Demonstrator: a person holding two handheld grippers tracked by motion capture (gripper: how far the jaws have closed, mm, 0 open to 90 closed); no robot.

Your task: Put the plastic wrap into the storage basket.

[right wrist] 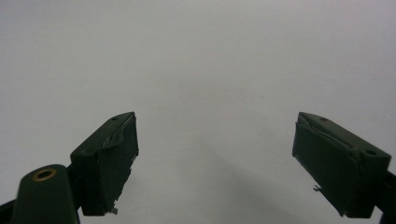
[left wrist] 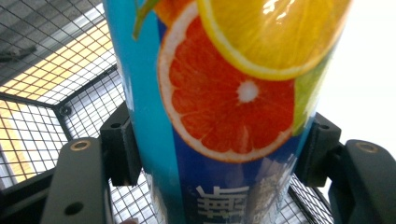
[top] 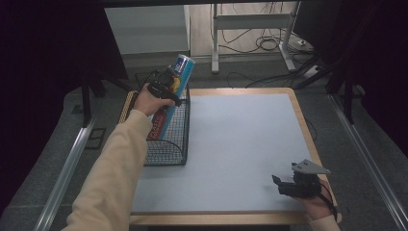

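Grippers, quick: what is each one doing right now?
Left gripper: shut on the blue can, over the wire basket.
Right gripper: open, nothing between its jaws, low over the grey mat.

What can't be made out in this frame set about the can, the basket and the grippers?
- Can bottom: cut off by the lower edge in the left gripper view; hidden by the hand and mesh in the high view.
- Red item in the basket: label too small, partly behind the sleeve.
- Left gripper tips: behind the can.
- Right gripper: small and dark in the high view.
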